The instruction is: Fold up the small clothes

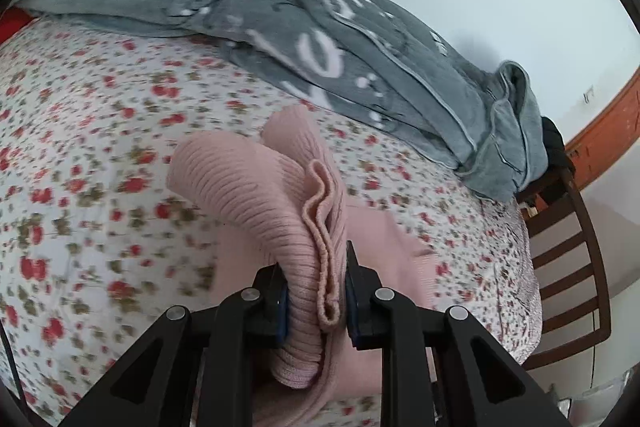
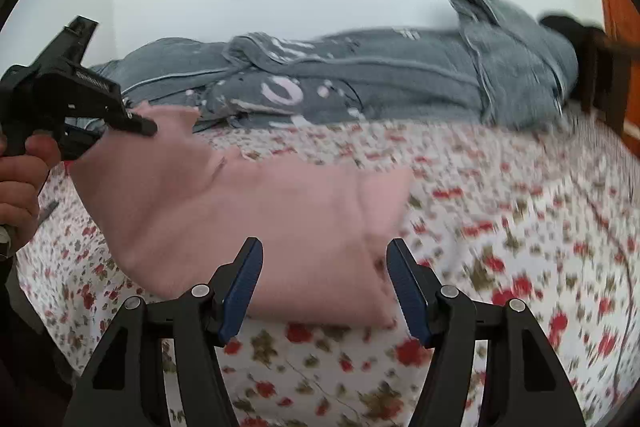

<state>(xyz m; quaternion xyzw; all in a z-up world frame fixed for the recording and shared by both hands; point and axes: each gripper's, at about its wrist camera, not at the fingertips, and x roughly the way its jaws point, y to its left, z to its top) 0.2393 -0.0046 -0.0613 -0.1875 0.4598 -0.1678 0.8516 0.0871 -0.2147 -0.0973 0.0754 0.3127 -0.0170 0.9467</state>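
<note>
Floral bed sheet point(image 2: 500, 227) carries a pink knit garment point(image 2: 248, 211), its ribbed edge pinched by the left hand-held gripper point(image 1: 314, 291) while the right hand-held gripper point(image 2: 324, 287) hovers wide open, holding nothing (best to grip the near corner before folding across).

The pink garment point(image 1: 256, 195) is a small ribbed knit piece, pale rose. One bunched end, with a wavy ruffled hem point(image 1: 320, 211), is pinched in the left claw point(image 1: 314, 301) and lifted off the floral bedsheet point(image 1: 80, 147). In the right wrist view the rest of the garment point(image 2: 256, 223) slopes down from that raised corner to lie fairly flat on the bed (blurred there, so the knit texture cannot be made out), its lower edge straight.
</note>
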